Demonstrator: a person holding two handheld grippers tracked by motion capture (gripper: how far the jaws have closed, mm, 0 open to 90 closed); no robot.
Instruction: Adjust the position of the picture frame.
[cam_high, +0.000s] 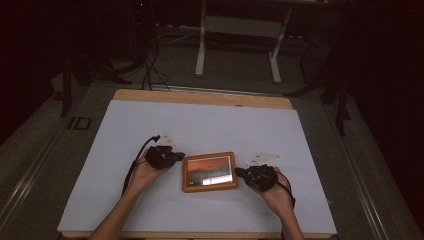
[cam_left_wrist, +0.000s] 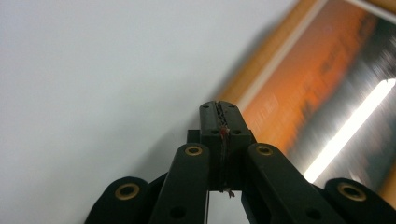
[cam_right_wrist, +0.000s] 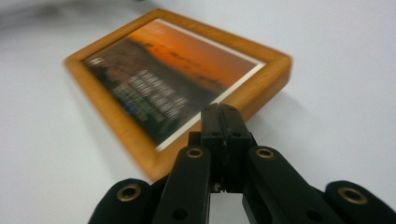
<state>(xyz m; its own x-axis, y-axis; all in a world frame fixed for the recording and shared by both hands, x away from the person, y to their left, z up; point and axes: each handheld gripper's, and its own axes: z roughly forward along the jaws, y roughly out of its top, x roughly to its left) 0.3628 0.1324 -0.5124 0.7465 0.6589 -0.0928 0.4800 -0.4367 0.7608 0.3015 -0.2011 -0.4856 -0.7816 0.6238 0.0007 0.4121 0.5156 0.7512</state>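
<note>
Wooden picture frame lies flat on the white table cover, glass side up, near the person's edge and roughly midway between the two hands; photo inside is an orange sunset scene with a dark lower band; a bright streak of glare crosses the glass in the left gripper view.

Left gripper sits just beside the frame's left edge in the high view, tips pointing toward it; whether it touches the wood I cannot tell from above; in the left gripper view the two black jaws are pressed fully together, nothing between them, tips hanging over the white cover next to the frame's wooden border.

Right gripper is at the frame's right edge in the high view, tips aimed at it; in the right gripper view its jaws are likewise closed tight against each other and empty, tips in front of the frame's near side, contact unclear.

Both hands cup the gripper bodies from below; a cable trails from the left one back along the forearm; a grey three-cornered plate tops each gripper.

Beyond the table, a white-legged stand on a dark floor.
</note>
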